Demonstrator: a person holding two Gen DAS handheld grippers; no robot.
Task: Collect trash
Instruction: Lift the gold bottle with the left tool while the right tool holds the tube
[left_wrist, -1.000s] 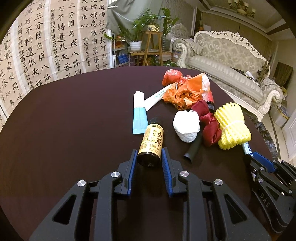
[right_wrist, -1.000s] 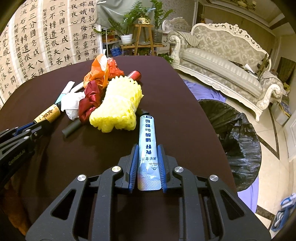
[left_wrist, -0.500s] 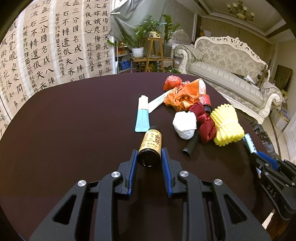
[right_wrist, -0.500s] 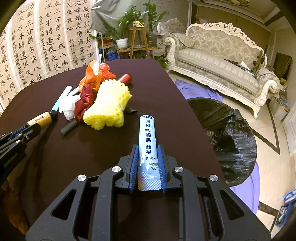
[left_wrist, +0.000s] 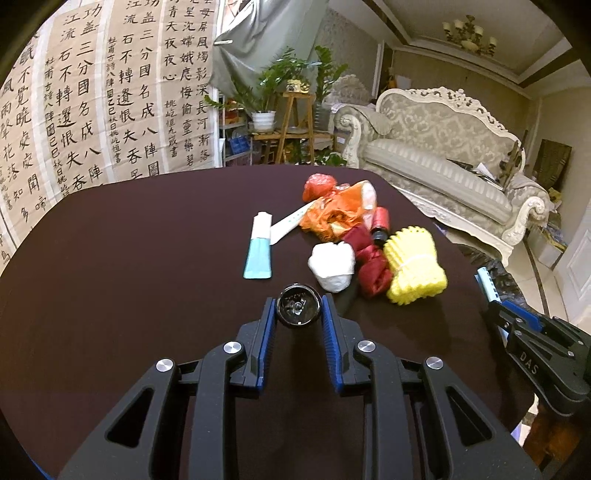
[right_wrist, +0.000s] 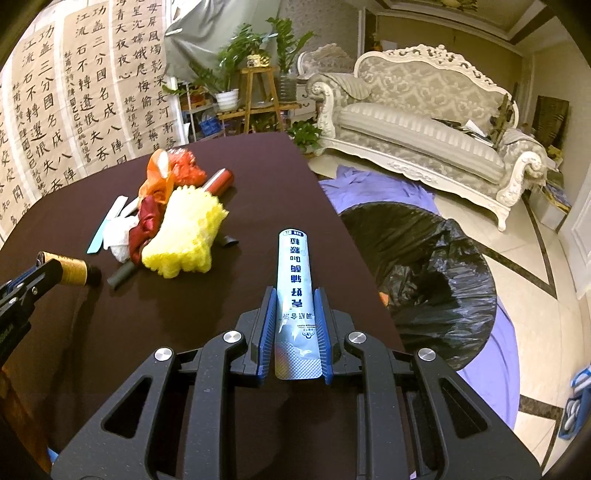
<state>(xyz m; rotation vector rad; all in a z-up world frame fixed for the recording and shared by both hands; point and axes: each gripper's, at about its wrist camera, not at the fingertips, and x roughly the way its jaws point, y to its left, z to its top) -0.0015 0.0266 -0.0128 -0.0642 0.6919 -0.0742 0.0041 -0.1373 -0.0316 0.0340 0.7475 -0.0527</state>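
Note:
My left gripper (left_wrist: 298, 308) is shut on a small brown bottle (left_wrist: 298, 305) with a yellow label, held off the dark table (left_wrist: 129, 280) with its base toward the camera. My right gripper (right_wrist: 294, 301) is shut on a pale blue tube (right_wrist: 294, 277) with printed characters, above the table's right edge. The same bottle (right_wrist: 72, 272) shows at the left of the right wrist view. On the table lie a yellow foam net (left_wrist: 413, 264), a white wad (left_wrist: 332, 266), red cloth (left_wrist: 371, 258), orange plastic bags (left_wrist: 336, 210) and a teal and white tube (left_wrist: 258, 247).
A bin lined with a black bag (right_wrist: 436, 280) stands on the floor right of the table, on a purple cloth (right_wrist: 376, 188). A pale carved sofa (right_wrist: 424, 129) is beyond it. Calligraphy sheets (left_wrist: 92, 96) and potted plants (left_wrist: 277, 88) stand behind the table.
Both grippers have lifted their loads off the table and drawn back from the pile. The bottle has tipped so its base faces the left camera. The bin shows more in the right wrist view.

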